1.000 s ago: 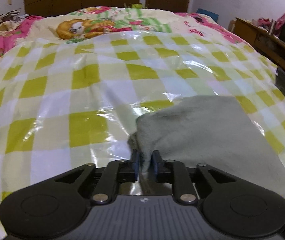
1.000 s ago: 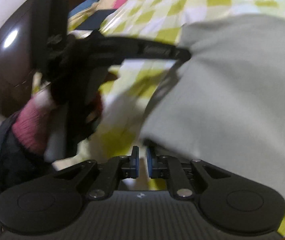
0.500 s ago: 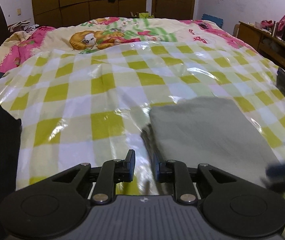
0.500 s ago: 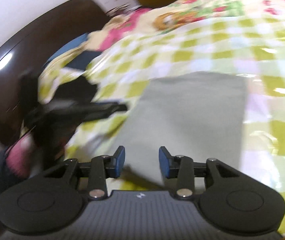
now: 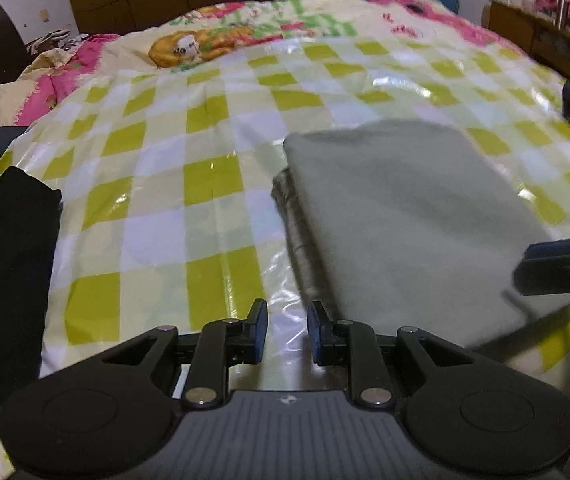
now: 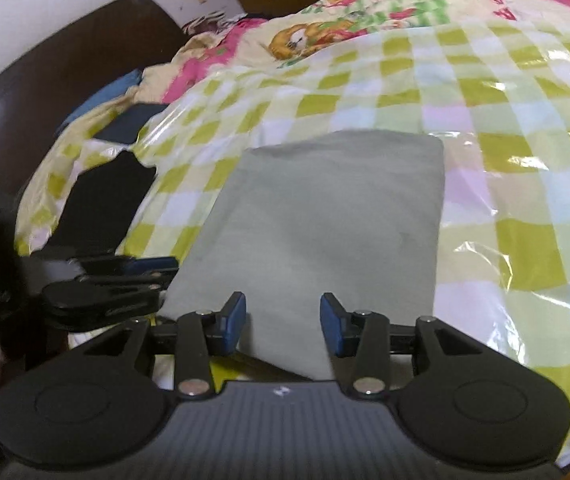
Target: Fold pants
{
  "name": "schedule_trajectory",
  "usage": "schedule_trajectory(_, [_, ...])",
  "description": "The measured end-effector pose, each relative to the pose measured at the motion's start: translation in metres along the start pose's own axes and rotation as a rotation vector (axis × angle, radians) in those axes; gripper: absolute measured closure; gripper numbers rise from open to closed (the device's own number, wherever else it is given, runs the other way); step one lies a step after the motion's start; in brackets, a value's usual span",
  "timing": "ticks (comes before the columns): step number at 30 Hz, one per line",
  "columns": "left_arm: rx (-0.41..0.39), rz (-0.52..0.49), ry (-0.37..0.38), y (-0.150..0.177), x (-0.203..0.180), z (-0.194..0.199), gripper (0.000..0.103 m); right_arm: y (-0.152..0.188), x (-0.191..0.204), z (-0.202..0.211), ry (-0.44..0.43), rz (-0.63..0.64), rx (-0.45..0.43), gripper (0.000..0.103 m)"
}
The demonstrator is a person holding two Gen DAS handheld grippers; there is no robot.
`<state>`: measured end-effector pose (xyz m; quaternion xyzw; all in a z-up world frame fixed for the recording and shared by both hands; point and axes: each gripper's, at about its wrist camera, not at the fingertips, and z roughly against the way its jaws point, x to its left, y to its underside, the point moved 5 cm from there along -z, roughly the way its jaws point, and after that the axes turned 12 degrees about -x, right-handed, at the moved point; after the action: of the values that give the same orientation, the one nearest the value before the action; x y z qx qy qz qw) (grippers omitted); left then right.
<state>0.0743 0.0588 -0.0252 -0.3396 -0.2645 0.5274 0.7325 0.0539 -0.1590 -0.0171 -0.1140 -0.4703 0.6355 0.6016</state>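
Note:
The grey pants lie folded into a flat rectangle on the checked plastic sheet that covers the bed. They also show in the right wrist view. My left gripper is open and empty, just off the pants' near left corner. My right gripper is open and empty over the pants' near edge. The right gripper shows at the right edge of the left wrist view. The left gripper shows at the left of the right wrist view.
A black garment lies on the bed to the left of the pants, also in the right wrist view. A cartoon quilt covers the far bed. A dark headboard stands on the left, wooden furniture on the right.
Both grippers have let go of the pants, opened and pulled back. The pants have dropped flat into a folded rectangle.

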Motion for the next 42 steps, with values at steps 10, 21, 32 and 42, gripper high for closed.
schedule_trajectory(10, [0.051, -0.010, -0.070, 0.018, -0.014, -0.001, 0.066, 0.012, 0.002, -0.003, 0.047, 0.085, 0.006, 0.057])
schedule_trajectory(21, [-0.005, -0.021, -0.087, 0.010, -0.016, 0.030, 0.060, 0.008, 0.011, 0.008, 0.027, 0.079, -0.025, 0.057])
schedule_trajectory(32, [0.056, -0.013, -0.076, 0.019, -0.025, 0.016, 0.059, 0.018, 0.000, 0.009, 0.058, 0.081, -0.001, 0.054])
schedule_trajectory(42, [0.018, 0.008, -0.065, 0.013, -0.019, 0.024, 0.055, -0.007, -0.018, 0.021, 0.087, 0.053, -0.086, 0.050])
